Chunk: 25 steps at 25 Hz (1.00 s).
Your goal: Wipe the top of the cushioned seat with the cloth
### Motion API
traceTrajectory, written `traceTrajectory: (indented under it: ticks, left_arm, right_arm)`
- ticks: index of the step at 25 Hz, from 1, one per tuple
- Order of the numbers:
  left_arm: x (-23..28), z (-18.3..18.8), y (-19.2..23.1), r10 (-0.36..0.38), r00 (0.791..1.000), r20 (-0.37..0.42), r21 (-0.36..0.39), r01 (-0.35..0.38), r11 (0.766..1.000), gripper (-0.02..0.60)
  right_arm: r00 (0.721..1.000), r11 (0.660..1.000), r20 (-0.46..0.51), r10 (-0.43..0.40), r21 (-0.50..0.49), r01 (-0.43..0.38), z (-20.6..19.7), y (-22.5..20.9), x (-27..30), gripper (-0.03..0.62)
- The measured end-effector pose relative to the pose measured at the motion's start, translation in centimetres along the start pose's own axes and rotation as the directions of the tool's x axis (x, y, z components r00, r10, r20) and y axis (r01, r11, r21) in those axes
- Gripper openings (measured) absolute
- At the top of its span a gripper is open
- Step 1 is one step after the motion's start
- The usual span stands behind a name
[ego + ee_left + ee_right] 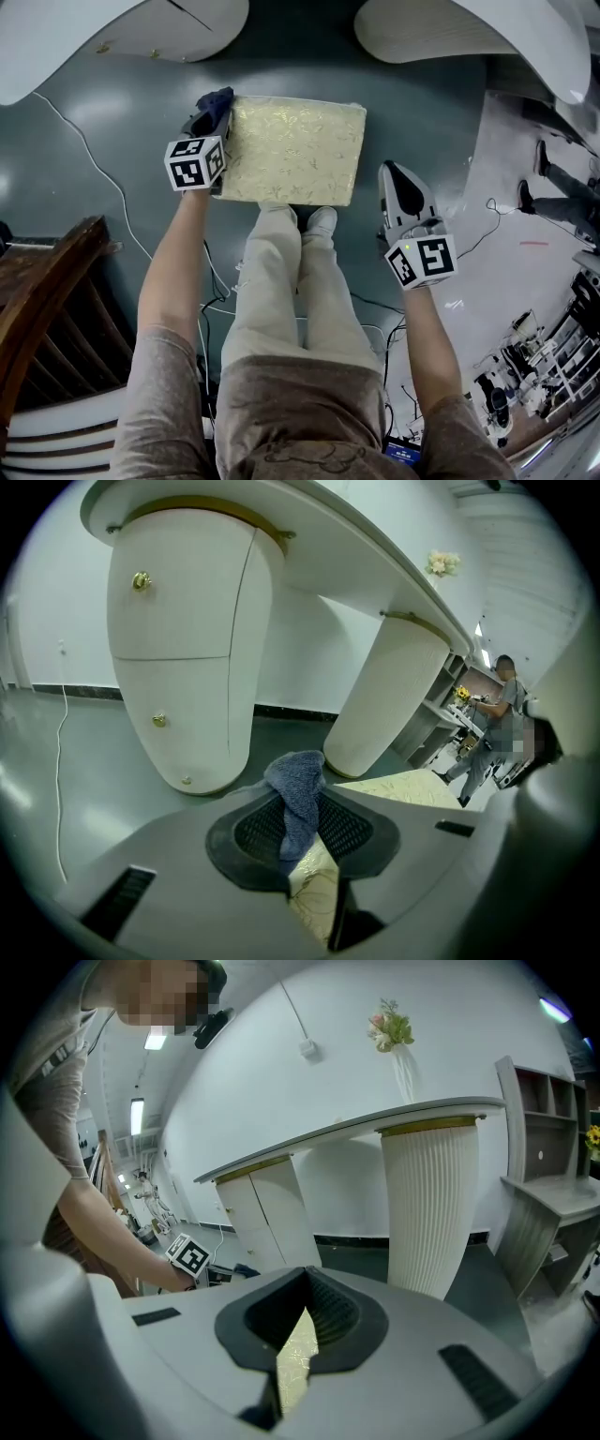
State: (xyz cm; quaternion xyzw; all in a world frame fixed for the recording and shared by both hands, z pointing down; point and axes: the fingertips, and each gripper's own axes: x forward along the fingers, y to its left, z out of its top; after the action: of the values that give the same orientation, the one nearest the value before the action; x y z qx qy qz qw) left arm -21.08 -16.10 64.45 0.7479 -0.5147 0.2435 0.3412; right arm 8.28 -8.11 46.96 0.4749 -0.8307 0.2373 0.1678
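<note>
The cushioned seat (292,150) is a gold-patterned rectangle on the dark floor, just ahead of the person's feet. My left gripper (208,120) is at the seat's left edge, shut on a blue cloth (217,97). In the left gripper view the cloth (298,789) bunches up between the jaws of the left gripper (305,841), with the seat (408,787) showing to the right. My right gripper (394,178) hovers off the seat's right side, shut with nothing in it. In the right gripper view a sliver of seat (295,1358) shows below the right gripper (305,1288).
White desk pedestals (159,28) (441,33) stand beyond the seat. A dark wooden chair (47,300) is at the left. Cables (94,159) trail over the floor on both sides. The person's legs and shoes (309,223) touch the seat's near edge.
</note>
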Motion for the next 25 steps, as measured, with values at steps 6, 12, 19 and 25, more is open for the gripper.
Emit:
traceTrajectory:
  ticks: [6,12,19,25]
  left_arm:
    - [0.5,0.1,-1.7,-0.027,1.0,-0.011,0.029,0.027,0.999,0.094]
    - [1.0,0.2,-3.8,-0.047,0.999,-0.019,0.052,0.048,0.997,0.094]
    - [2.2,0.1,-8.5,-0.109,0.993,-0.045,0.121,0.114,0.986,0.094]
    - [3.6,-0.1,-13.1,-0.18,0.981,-0.075,0.176,0.191,0.966,0.094]
  right_arm:
    - [1.0,1.0,0.012,-0.01,0.012,0.01,-0.7,-0.6,-0.8,-0.005]
    - [1.0,0.999,0.014,-0.024,0.023,0.024,-1.1,-1.3,-1.8,-0.005]
    - [0.999,0.998,0.028,-0.042,0.04,0.04,-1.2,-2.3,-3.1,-0.005]
    - [0.997,0.996,0.031,-0.067,0.062,0.065,-1.8,-3.6,-4.3,-0.005]
